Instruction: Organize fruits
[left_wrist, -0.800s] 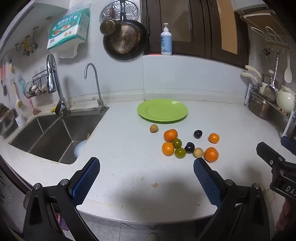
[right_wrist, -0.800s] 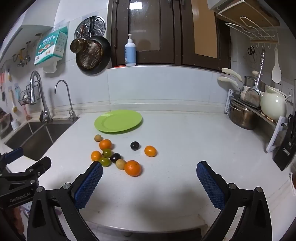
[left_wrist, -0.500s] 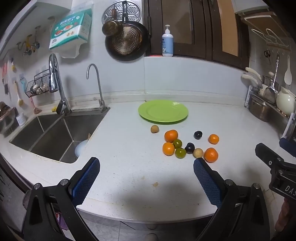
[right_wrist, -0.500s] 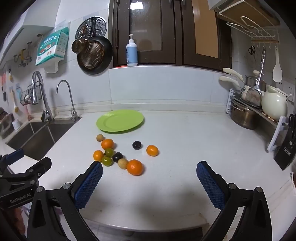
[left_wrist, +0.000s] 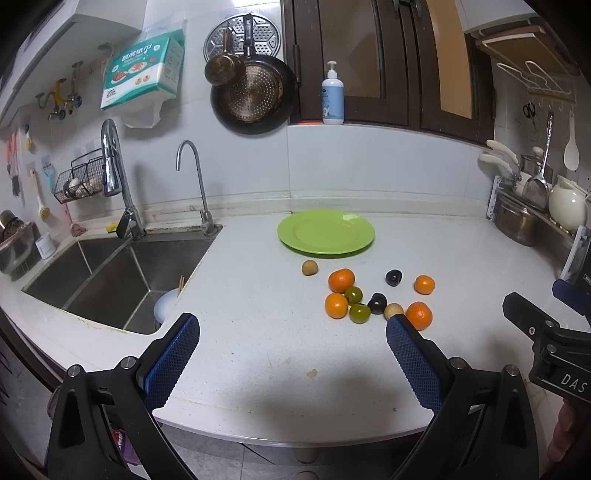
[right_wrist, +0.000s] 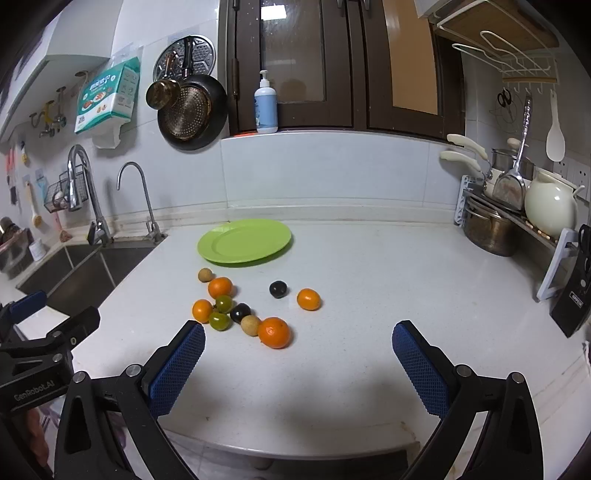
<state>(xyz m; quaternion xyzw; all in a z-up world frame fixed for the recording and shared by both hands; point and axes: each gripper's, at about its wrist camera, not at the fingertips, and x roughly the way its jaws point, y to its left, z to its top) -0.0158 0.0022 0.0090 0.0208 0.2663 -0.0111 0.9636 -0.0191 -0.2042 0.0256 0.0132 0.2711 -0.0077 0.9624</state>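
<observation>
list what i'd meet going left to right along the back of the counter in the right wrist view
Tall faucet → slim gooseneck tap → green plate → steel pot → cream kettle → black knife block

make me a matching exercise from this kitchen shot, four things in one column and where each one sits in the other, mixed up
Things:
1. round lime-green plastic plate
2. white pump bottle with blue label
3. cream ceramic teapot
4. dark round perforated pan

Places:
A. hanging on the wall above the sink side
B. flat on the white counter, behind the loose fruit
C. on the ledge in front of the dark window frame
D. on the rack at the right end of the counter

Pairs: 1-B, 2-C, 3-D, 4-A
</observation>
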